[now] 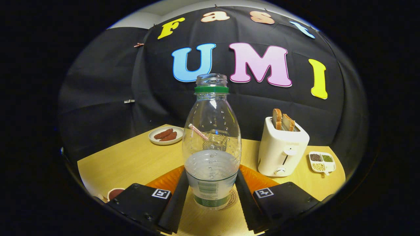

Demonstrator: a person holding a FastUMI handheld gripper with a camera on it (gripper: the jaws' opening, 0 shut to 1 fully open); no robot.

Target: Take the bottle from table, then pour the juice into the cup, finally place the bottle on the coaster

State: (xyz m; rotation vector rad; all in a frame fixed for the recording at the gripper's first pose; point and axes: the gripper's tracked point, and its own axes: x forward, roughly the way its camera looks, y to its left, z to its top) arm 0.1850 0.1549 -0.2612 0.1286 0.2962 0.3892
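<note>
A clear plastic bottle (211,144) with a green neck ring and no cap stands upright between my fingers. Pale liquid fills its lower part. Its base rests on a round coaster (231,199) on the wooden table (131,160). My gripper (211,178) is shut on the bottle, one black finger (178,196) against its left side and the other against its right side. Beyond the bottle, seen through its clear wall, stands a glass cup (218,143) with a red-and-white striped straw (198,131). An orange mat (165,180) lies under and behind the fingers.
A white toaster (282,150) with two bread slices stands ahead to the right, a divided dish of grains (322,161) beside it. A plate of brown pieces (166,135) sits far left. A small dish with brown content (115,193) lies by the left finger's base.
</note>
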